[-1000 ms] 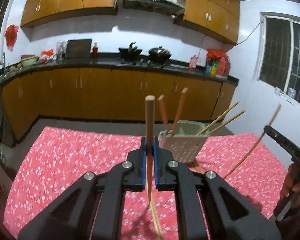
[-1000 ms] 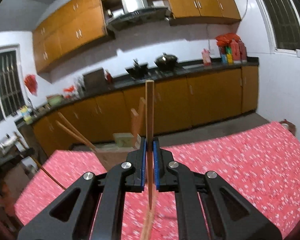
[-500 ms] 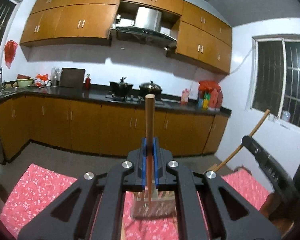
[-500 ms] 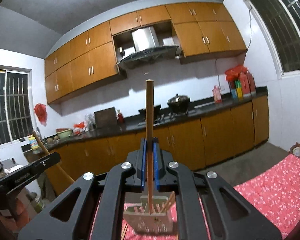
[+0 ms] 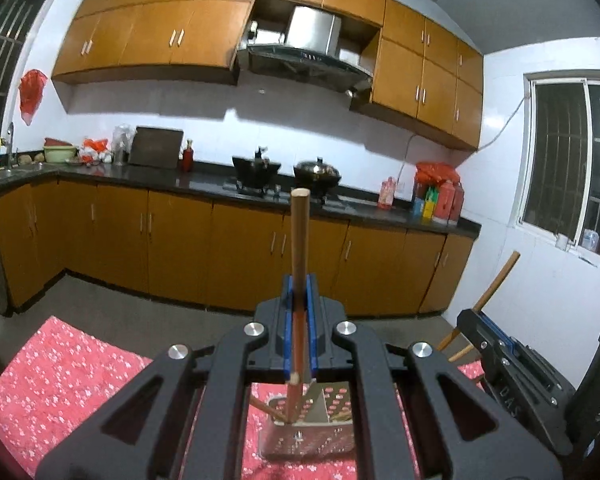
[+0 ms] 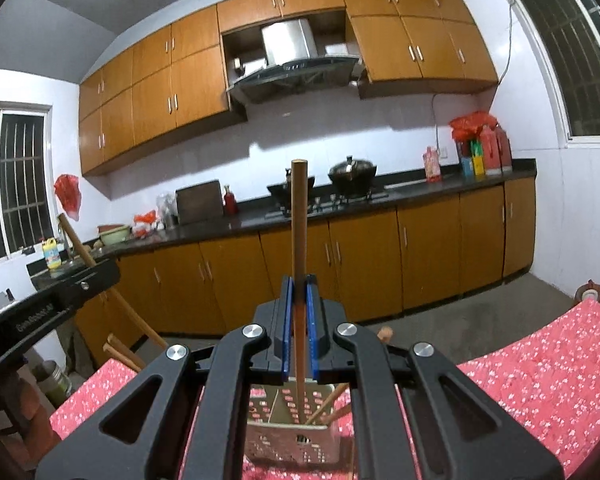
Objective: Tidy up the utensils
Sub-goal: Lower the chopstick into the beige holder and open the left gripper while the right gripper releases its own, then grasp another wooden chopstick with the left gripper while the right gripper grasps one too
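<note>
My left gripper (image 5: 299, 288) is shut on a wooden chopstick (image 5: 300, 240) held upright, its lower end inside the perforated utensil basket (image 5: 320, 436) below. My right gripper (image 6: 299, 288) is shut on another upright wooden chopstick (image 6: 299, 220), its lower end in the same basket (image 6: 292, 444). Other chopsticks (image 6: 328, 404) lean inside the basket. The right gripper (image 5: 500, 344) with its chopstick shows at the right of the left wrist view; the left gripper (image 6: 60, 300) shows at the left of the right wrist view.
The basket stands on a table with a red floral cloth (image 5: 60, 368), which also shows in the right wrist view (image 6: 540, 360). Behind are wooden kitchen cabinets (image 5: 220, 248), a dark counter with pots (image 5: 316, 172) and windows (image 5: 572, 168).
Both grippers have risen and tilted to look level across the kitchen. Each chopstick now stands upright with its lower end in the basket, which has moved to the bottom of both views.
</note>
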Demonstrator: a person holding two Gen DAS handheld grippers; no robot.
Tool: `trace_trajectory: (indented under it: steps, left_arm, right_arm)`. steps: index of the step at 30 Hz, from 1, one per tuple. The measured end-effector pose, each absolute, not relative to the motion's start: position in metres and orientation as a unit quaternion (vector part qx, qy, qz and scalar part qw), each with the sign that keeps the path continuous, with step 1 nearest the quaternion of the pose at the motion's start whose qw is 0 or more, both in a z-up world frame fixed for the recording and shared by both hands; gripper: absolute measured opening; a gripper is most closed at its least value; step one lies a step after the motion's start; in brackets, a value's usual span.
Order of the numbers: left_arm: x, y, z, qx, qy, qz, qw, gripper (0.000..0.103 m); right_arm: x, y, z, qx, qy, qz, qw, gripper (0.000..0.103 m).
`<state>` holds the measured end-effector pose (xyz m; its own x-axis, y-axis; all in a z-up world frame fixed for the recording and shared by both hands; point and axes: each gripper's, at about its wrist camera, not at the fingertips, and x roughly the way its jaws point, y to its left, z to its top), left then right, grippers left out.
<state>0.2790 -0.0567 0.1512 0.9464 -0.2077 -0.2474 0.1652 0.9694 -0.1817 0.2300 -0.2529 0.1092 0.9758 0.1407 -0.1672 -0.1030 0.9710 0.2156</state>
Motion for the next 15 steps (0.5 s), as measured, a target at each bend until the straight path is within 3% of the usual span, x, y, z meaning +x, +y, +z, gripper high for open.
trace_trajectory:
  steps: [3, 5, 7, 15]
  left_arm:
    - [0.284, -0.054, 0.143, -0.086, 0.154, -0.096, 0.98, 0.008]
    - [0.285, -0.051, 0.141, -0.092, 0.159, -0.096, 0.978, 0.009]
    - [0.281, -0.047, 0.143, -0.094, 0.159, -0.095, 0.978, 0.01]
    - [0.246, -0.026, 0.158, -0.102, 0.134, -0.089, 0.982, 0.021]
  right_arm:
    - [0.232, -0.253, 0.108, 0.111, 0.109, 0.074, 0.985, 0.01]
    - [0.229, -0.254, 0.109, 0.111, 0.111, 0.074, 0.985, 0.031]
    - [0.225, -0.256, 0.112, 0.115, 0.105, 0.071, 0.985, 0.038]
    - [0.198, -0.271, 0.13, 0.117, 0.087, 0.064, 0.987, 0.038]
